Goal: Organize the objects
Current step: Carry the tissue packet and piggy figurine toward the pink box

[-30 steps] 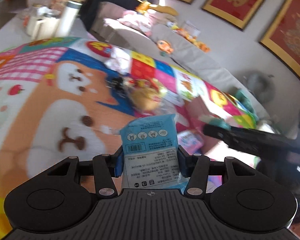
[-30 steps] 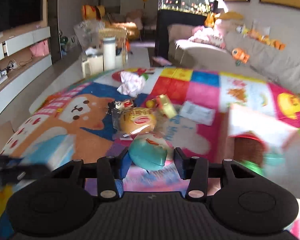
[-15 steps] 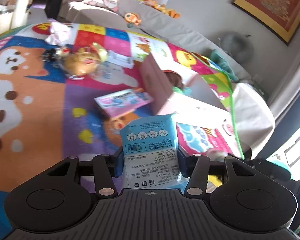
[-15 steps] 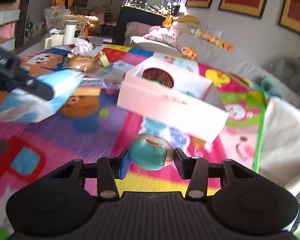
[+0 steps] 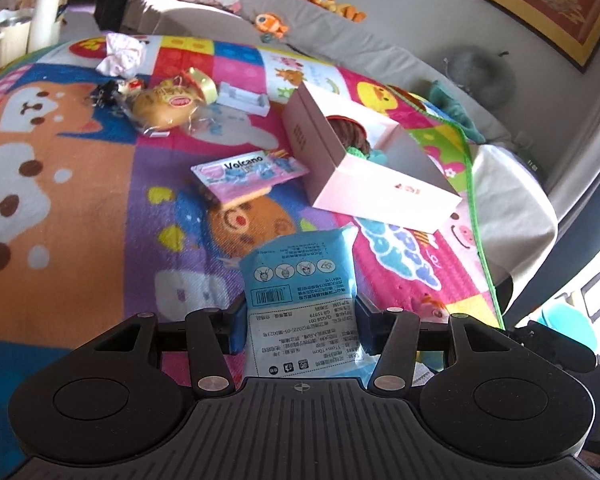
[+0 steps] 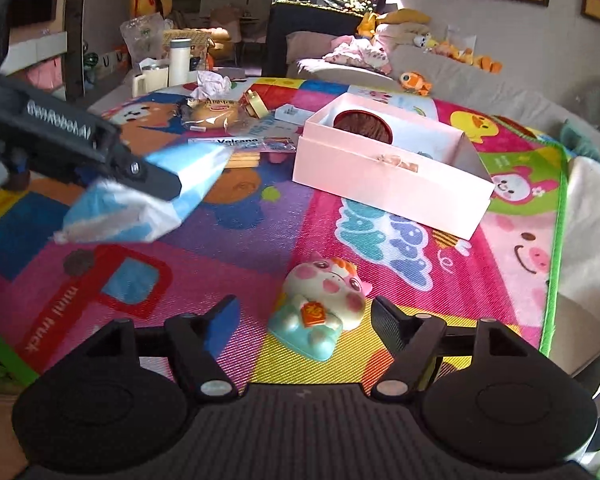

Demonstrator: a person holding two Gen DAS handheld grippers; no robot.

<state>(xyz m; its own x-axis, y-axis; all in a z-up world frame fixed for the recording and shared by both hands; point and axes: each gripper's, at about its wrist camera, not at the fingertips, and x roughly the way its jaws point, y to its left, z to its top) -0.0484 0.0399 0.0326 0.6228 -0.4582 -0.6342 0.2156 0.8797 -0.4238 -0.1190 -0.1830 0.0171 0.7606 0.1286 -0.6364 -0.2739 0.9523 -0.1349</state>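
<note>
Your left tongs (image 5: 298, 322) grip the blue tissue pack (image 5: 300, 280) above the mat (image 5: 100, 208), ready for boxing; your right tongs (image 6: 306, 318) are opening, pig toy (image 6: 320, 306) lying between them near the pink box (image 6: 388, 176).

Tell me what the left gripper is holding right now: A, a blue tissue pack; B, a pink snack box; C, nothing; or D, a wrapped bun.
A: the left gripper is clamped on a blue tissue pack with printed labels, while the wrapped bun and the pink snack box lie on the mat farther off.
</note>
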